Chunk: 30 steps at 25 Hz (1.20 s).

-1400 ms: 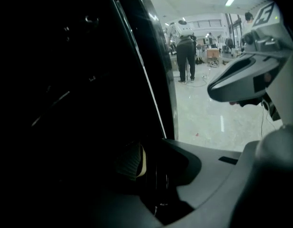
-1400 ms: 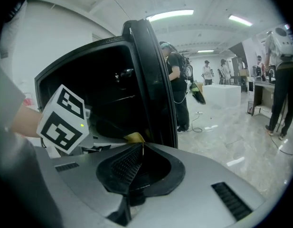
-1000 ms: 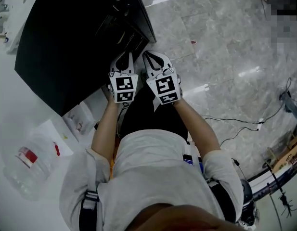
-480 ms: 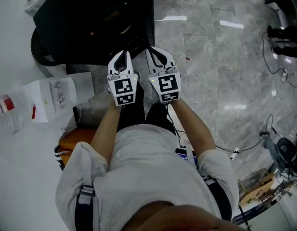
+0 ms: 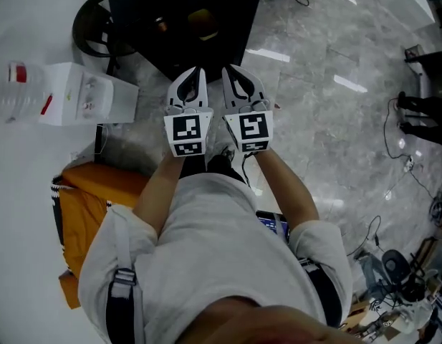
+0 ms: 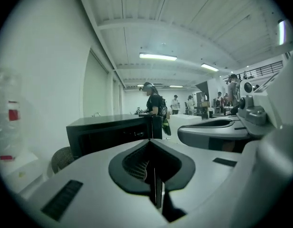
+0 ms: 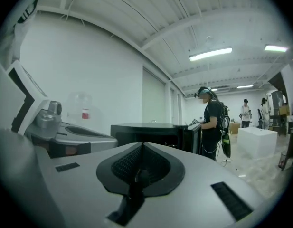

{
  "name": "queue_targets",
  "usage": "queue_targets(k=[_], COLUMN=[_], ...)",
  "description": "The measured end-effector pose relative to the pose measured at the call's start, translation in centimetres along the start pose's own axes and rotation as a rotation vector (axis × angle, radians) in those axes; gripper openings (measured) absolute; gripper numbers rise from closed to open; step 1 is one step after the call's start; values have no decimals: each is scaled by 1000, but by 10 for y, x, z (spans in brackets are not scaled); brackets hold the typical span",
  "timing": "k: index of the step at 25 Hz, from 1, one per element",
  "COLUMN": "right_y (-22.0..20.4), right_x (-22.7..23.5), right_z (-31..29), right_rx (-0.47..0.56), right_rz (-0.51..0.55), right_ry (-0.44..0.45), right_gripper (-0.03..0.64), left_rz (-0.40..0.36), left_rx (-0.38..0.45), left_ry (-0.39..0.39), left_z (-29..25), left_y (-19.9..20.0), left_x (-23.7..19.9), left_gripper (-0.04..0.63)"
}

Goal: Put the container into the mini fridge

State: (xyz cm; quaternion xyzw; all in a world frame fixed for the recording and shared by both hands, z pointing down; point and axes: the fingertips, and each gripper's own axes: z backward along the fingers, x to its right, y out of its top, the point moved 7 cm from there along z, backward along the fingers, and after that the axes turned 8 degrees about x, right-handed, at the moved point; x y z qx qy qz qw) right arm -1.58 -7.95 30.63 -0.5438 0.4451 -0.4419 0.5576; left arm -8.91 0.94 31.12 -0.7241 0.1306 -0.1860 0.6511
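The black mini fridge stands on the floor at the top of the head view, its dark inside facing me. It also shows ahead in both gripper views. The clear container with a red label sits on the white surface at far left, faint in the gripper views. My left gripper and right gripper are held side by side just short of the fridge. Both are shut with nothing in them.
A white box lies beside the container. An orange seat is at my left and a round dark object sits left of the fridge. Cables trail over the grey marble floor at right. A person stands near the fridge door.
The view has swung: the fridge has shifted from upper left to top centre, the container from lower left to upper left. Both grippers stay together, shut and empty.
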Motion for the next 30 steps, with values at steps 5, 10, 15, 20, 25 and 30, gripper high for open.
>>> queue_targets(k=[5,10,15,20,25,30], right_y=[15,24,31,36,46,49], right_x=[-14,-7,-3,-7,3,18], right_z=[12,33,45,48,64,80], right_rx=[17,26,37,43,63,67], right_rz=[6,15,29,34,46,39], right_ry=[10,24,28,21,16,0], right_gripper=[38,38,38,38,38,38], left_rz=[6,53,43,48,41,31], left_rx=[14,34,48,49,65,75], left_ry=[19,54,34,22,0,-19], left_z=[28,37,39,43,42,37], left_y=[4,13,21,23,33,39], left_x=[-1,11,26,26,47,68], left_gripper=[11,11,11,11,12,11])
